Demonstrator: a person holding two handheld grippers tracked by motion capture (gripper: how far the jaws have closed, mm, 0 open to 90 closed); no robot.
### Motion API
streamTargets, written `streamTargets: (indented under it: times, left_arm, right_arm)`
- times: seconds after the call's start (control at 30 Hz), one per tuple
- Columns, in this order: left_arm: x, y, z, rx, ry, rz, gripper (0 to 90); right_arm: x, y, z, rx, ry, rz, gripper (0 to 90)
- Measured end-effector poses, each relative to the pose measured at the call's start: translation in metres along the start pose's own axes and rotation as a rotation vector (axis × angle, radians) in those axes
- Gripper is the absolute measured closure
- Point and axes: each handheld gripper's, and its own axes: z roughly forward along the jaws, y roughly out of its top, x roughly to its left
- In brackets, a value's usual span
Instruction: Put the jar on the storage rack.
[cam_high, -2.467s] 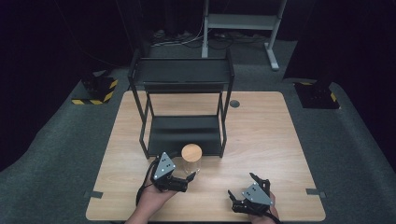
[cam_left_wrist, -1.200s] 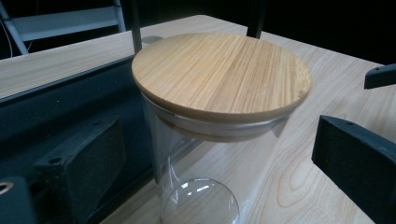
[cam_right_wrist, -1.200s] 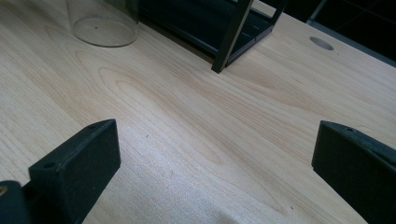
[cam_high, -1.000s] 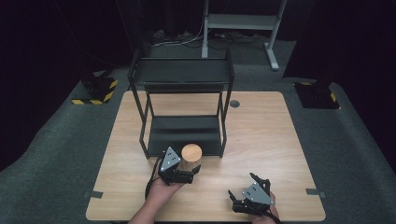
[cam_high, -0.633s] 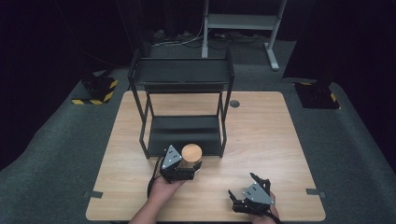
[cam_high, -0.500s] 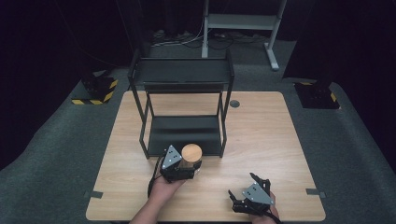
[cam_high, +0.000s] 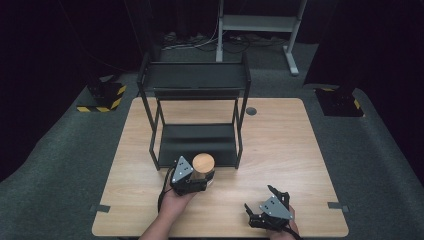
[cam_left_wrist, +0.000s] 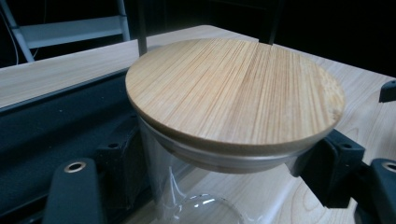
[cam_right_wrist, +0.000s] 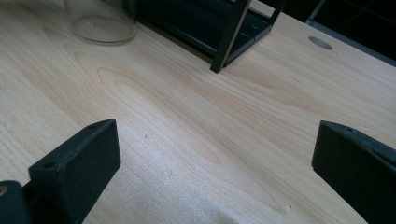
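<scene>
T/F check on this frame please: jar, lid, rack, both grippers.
1. The jar has a wooden lid on it. True.
2. The left gripper has a jaw on each side of the jar. True.
3. The right gripper holds the jar. False: its jaws stand wide apart over bare table, away from the jar.
4. The jar sits on the rack's top shelf. False: it stands on the table at the rack's front edge.
5. The jar is full. False: through the clear glass it looks empty.
</scene>
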Motion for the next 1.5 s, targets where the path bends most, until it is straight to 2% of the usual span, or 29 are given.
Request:
streamTargets:
  times: [0.23,0.53,0.8,0.97,1.5]
  left_arm:
    - [0.004,0.008,-0.006,-0.012,0.013,-0.006,26.0]
    - [0.013,0.015,-0.011,-0.020,0.047,-0.014,26.0]
    - [0.023,0.018,-0.014,-0.032,0.078,-0.039,26.1]
    - [0.030,0.026,-0.018,-0.049,0.105,-0.040,26.2]
    - [0.047,0.036,-0.012,-0.053,0.167,-0.047,26.3]
  right_arm:
    - [0.000,0.000,0.000,0.001,0.000,-0.001,0.3]
    - [0.000,0.000,0.000,-0.001,0.002,0.002,0.3]
    - [0.000,0.000,0.000,-0.001,0.002,0.001,0.3]
    - [0.000,0.000,0.000,-0.001,0.003,0.002,0.3]
    - [0.000,0.000,0.000,-0.004,0.003,-0.001,0.3]
